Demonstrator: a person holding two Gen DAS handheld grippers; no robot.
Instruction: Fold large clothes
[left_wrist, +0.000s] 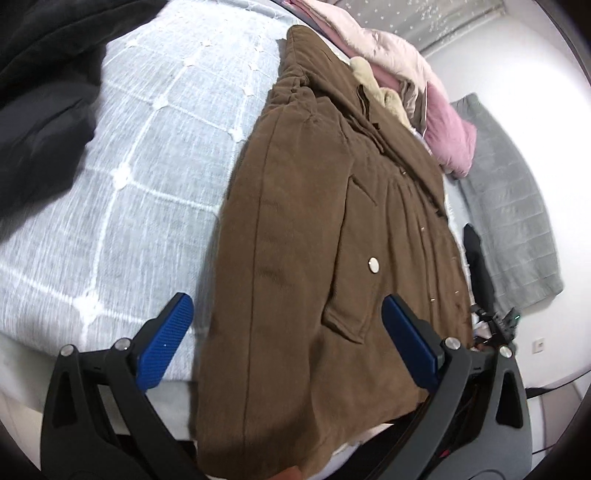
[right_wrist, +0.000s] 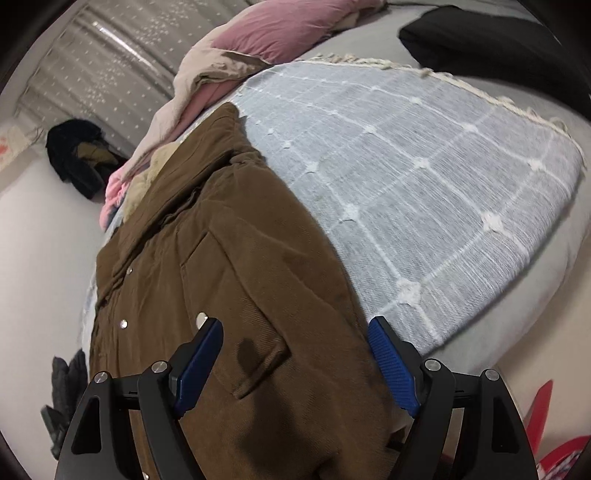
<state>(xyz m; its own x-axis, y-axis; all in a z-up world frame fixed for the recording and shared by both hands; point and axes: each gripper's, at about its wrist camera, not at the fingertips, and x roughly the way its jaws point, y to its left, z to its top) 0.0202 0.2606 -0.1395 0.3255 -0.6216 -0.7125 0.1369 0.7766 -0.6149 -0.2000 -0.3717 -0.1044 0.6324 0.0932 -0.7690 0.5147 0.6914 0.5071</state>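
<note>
Spread across the bed, a pale blue blanket (left_wrist: 122, 177) with a white grid takes up most of what we see, and a starred curtain (right_wrist: 92, 66) hangs behind. On the blanket's edge lies the brown coat (left_wrist: 314, 229), front up and snapped shut, its hem hanging toward us over the side of the bed. Beyond the collar we find a heap of pink bedding (left_wrist: 447, 133), and a black garment (right_wrist: 491, 40) sits well apart on the far side of the blanket. On the floor we see a grey mat (left_wrist: 513, 210). Our left gripper (left_wrist: 286, 341) hangs over the coat's hem with its blue pads spread wide, gripping nothing. Our right gripper (right_wrist: 295, 363) is equally wide above the flap pocket (right_wrist: 255, 354), also empty.
</note>
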